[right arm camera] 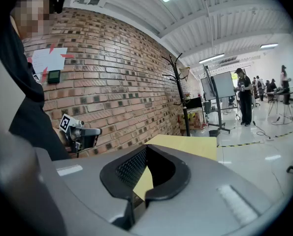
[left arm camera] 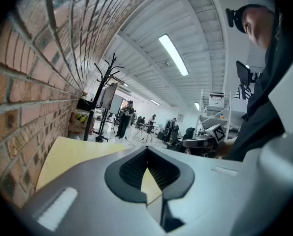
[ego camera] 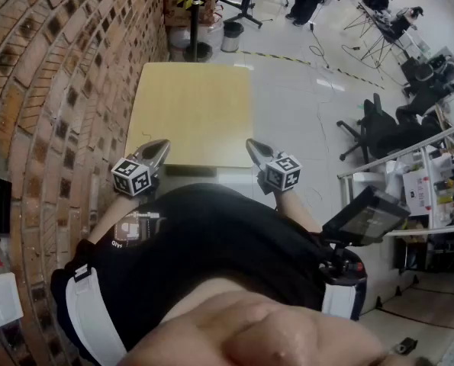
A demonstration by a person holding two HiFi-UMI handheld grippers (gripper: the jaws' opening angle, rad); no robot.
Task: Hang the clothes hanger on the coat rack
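Standing well apart from both grippers, the coat rack rises beyond the far end of the table, close to the brick wall. The left gripper and right gripper hover side by side over the table's near edge, each with its fingers pressed together on nothing. The table is pale yellow and runs along the wall. To its right is a glossy white floor, with black office chairs further off and a person beside a whiteboard. The rack is a slim black pole with curved hooks branching near the top. A small pale shape hangs at one branch, too small to identify.
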